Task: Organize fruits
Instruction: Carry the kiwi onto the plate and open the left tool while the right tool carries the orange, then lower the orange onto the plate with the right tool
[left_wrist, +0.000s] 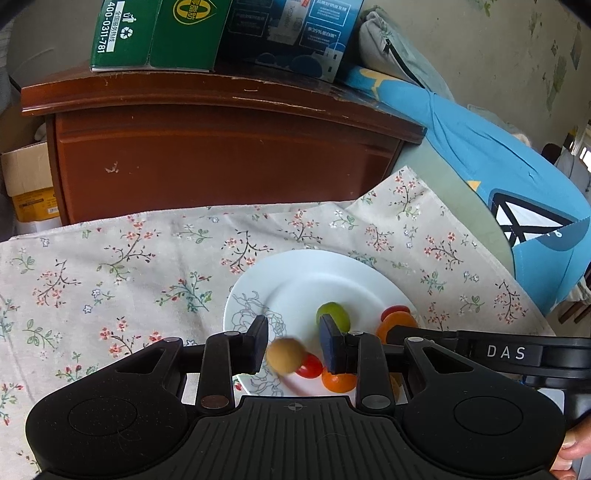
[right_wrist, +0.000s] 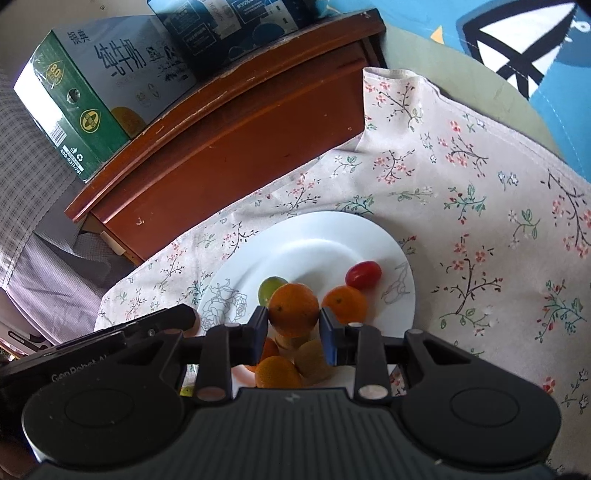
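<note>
The right gripper (right_wrist: 293, 323) is clamped on a small orange (right_wrist: 293, 309), both pads pressing its sides just above the white plate (right_wrist: 314, 236). Below the held fruit, the gripper's body cuts off a cluster of pieces — another orange (right_wrist: 277, 372), a tan-brown fruit (right_wrist: 313, 360) and something pale behind that is too hidden to name. Just beyond the right finger lies a second orange (right_wrist: 345, 303) on the plate, with a red cherry tomato (right_wrist: 363, 274) past it and a green grape (right_wrist: 271, 288) peeping from behind the held orange on the left.

The left gripper (left_wrist: 293, 341) has its fingers set narrowly apart; a blurred tan-brown round fruit (left_wrist: 285, 355) sits in the gap near the left pad, and whether the pads grip it cannot be told. Behind its right finger, a green grape (left_wrist: 334, 314) is half covered, and a cherry tomato (left_wrist: 309, 365) and an orange (left_wrist: 338, 382) lie low in the gap. Further right, more orange and red fruit is partly masked by the other tool.

The plate rests on a floral cloth (left_wrist: 110, 266), with a wooden cabinet (left_wrist: 221, 147) beyond bearing cartons (left_wrist: 155, 33).
</note>
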